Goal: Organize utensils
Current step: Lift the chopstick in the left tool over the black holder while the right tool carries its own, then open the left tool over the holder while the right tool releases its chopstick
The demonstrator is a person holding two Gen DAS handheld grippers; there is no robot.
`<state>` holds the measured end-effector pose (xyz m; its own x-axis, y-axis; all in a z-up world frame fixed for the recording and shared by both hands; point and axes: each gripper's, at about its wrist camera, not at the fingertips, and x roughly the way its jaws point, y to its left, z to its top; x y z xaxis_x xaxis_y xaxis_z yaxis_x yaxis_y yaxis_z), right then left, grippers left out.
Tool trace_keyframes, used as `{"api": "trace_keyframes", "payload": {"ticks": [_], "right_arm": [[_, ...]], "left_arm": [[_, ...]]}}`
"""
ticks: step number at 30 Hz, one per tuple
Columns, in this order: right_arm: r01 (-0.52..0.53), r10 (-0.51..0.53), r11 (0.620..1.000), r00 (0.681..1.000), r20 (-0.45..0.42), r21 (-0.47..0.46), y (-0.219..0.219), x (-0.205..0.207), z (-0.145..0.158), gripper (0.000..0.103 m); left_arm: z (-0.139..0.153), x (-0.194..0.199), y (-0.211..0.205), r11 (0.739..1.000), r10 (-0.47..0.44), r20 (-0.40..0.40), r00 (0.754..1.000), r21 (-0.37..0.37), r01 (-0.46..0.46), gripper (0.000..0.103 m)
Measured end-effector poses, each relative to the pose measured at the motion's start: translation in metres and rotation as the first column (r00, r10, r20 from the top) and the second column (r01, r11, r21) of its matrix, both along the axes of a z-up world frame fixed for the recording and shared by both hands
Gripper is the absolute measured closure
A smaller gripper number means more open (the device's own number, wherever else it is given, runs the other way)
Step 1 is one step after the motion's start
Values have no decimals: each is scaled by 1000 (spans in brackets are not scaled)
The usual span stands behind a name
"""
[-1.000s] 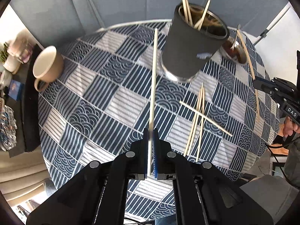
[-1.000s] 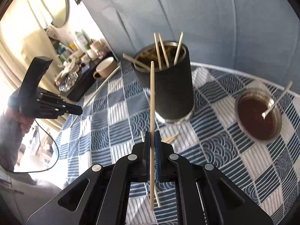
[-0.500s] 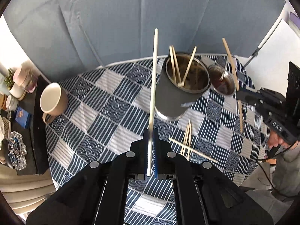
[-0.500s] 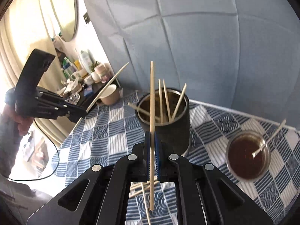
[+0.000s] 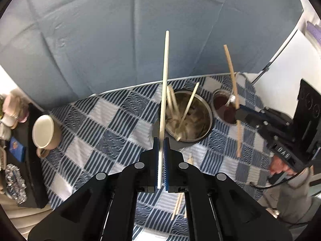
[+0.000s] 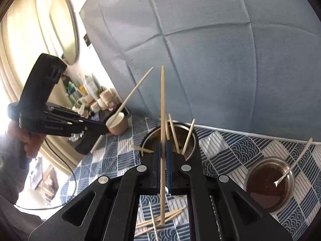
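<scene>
1. Above the metal cup (image 5: 189, 118), two black grippers are up in the air, one in each hand.
2. Left gripper (image 5: 160, 146) is squeezed tight on one pale chopstick (image 5: 164, 92). The stick points up past the cup's near rim.
3. Right gripper (image 6: 164, 150) is squeezed tight on one tan chopstick (image 6: 162, 108). That stick stands almost straight up, and its low end hangs under the jaws.
4. Inside the cup, about four chopsticks (image 6: 187, 136) lean on the rim. The exact count is hard to tell because the picture is blurry there.
5. On the tablecloth (image 5: 112, 124) in front of the cup, a few loose chopsticks (image 6: 160, 219) lie crossed over each other. At least three show in the right wrist view.
6. To the right of the cup sits one small bowl (image 6: 268, 182) of brown sauce, with one spoon (image 6: 291, 164) leaning in it.
7. To the left of the cup, well apart from it, one tan mug (image 5: 45, 131) rests at the edge of the cloth.
8. Behind the cup, one blue padded wall (image 5: 120, 40) stands.
</scene>
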<state>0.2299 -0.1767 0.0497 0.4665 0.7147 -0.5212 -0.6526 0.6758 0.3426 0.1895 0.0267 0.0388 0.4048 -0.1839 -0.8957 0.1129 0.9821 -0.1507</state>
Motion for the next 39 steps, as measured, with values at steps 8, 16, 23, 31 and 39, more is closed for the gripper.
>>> {"api": "trace_keyframes", "payload": {"ticks": [8, 16, 23, 31, 39], "right_arm": [[33, -35, 997, 999, 35, 63, 5, 19, 3, 98], [20, -26, 994, 998, 56, 111, 12, 32, 3, 98], [11, -20, 985, 998, 54, 174, 18, 47, -5, 98], [22, -32, 976, 999, 44, 217, 24, 53, -18, 98], [73, -82, 966, 996, 26, 247, 17, 56, -32, 97]], "left_arm": [[-2, 30, -6, 990, -47, 62, 997, -129, 55, 98], [-18, 46, -21, 989, -74, 93, 993, -120, 85, 98], [-29, 51, -24, 988, -58, 139, 989, -133, 77, 98], [-42, 45, -19, 984, -40, 192, 980, -163, 72, 98], [-56, 38, -18, 982, -13, 241, 970, -181, 58, 98]]}}
